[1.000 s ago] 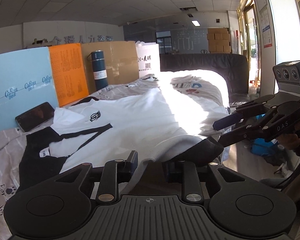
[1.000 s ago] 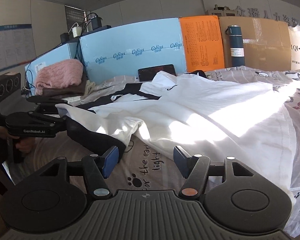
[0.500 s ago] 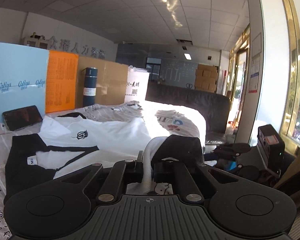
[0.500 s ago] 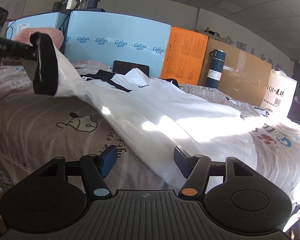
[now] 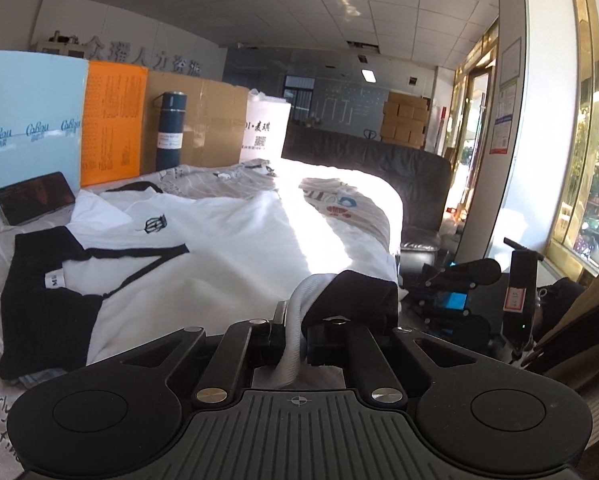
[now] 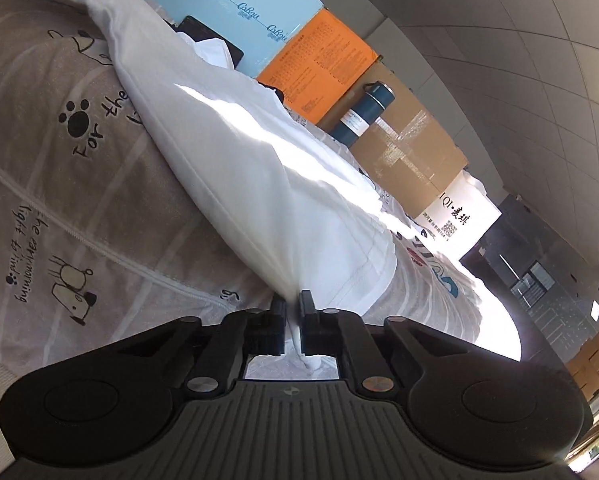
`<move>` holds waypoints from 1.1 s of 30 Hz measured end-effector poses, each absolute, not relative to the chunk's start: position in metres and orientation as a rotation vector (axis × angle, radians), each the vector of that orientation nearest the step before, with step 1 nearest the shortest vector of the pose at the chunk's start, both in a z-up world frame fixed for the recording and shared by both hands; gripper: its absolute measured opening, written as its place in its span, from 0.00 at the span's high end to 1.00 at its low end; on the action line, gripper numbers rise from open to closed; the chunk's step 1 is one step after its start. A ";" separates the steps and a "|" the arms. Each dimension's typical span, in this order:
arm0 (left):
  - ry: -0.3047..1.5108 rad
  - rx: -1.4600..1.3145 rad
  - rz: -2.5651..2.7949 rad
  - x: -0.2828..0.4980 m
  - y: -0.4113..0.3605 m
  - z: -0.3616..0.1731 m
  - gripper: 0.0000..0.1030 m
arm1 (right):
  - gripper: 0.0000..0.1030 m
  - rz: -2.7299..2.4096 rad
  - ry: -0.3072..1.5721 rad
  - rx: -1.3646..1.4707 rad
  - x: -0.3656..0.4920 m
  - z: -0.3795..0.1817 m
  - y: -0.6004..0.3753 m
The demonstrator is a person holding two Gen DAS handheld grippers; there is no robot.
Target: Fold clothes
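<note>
Shirt (image 5: 219, 256), white with black collar and sleeve trim, lies spread over the printed bedsheet (image 6: 59, 168) ahead of both pairs of fingers. Left gripper (image 5: 295, 320): fingers drawn narrow, pinching a rolled white fold of the shirt just beside its black sleeve cuff (image 5: 351, 300); the cuff bunches against the right-hand finger. Cloth hangs down between the fingers toward the camera.

Right gripper (image 6: 292, 312): fingers also drawn narrow, clamped on a white edge of the shirt near its hem; the fabric runs taut from the fingertips up and away to the far left of that view. A loose tail of cloth drops behind the fingertips. That view is strongly tilted, so how high the gripped edge sits above the bed is hard to judge.

Beyond the left fingers, to the left: a dark phone (image 5: 35, 198) leaning at the foot of a blue panel (image 5: 27, 120), an orange board (image 5: 113, 128), a dark blue flask (image 5: 171, 132) standing upright before a cardboard box (image 5: 215, 120). A small crest (image 5: 155, 224) shows on the shirt's chest, ahead and left of the left fingers. Strong sunlight falls across the shirt's far side.
</note>
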State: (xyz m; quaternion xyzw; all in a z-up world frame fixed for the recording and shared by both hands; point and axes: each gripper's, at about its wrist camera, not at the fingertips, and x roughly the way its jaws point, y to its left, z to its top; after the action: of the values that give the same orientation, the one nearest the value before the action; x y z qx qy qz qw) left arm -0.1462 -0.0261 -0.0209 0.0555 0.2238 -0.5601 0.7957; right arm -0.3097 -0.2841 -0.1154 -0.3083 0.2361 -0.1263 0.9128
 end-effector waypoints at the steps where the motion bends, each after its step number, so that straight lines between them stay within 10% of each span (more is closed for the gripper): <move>1: 0.525 0.135 -1.201 -0.146 -0.028 -0.026 0.93 | 0.97 -0.258 0.489 -0.618 -0.312 -0.114 -0.288; 13: 0.286 0.186 -1.047 -0.093 -0.041 0.028 0.93 | 0.97 -0.181 0.317 -0.487 -0.304 -0.035 -0.323; 23: 0.541 0.139 -1.012 0.011 -0.079 0.009 0.87 | 0.97 0.076 0.381 -0.265 -0.226 0.009 -0.394; 26: 0.617 0.092 -0.964 0.032 -0.080 -0.002 0.66 | 0.95 0.091 0.422 -0.140 -0.207 0.001 -0.414; 29: 0.646 -0.026 -0.925 0.053 -0.066 -0.005 0.38 | 0.71 0.048 0.417 -0.038 -0.198 -0.007 -0.431; 33: 0.707 -0.255 -0.915 0.082 -0.040 -0.005 0.35 | 0.60 -0.007 0.383 0.131 -0.199 -0.017 -0.451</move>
State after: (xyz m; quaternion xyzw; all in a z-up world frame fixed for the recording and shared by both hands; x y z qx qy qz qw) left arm 0.0819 -0.0404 -0.0049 -0.1202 0.3333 -0.4313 0.8297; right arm -0.1988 -0.4513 -0.0171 0.0652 0.1902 -0.0036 0.9796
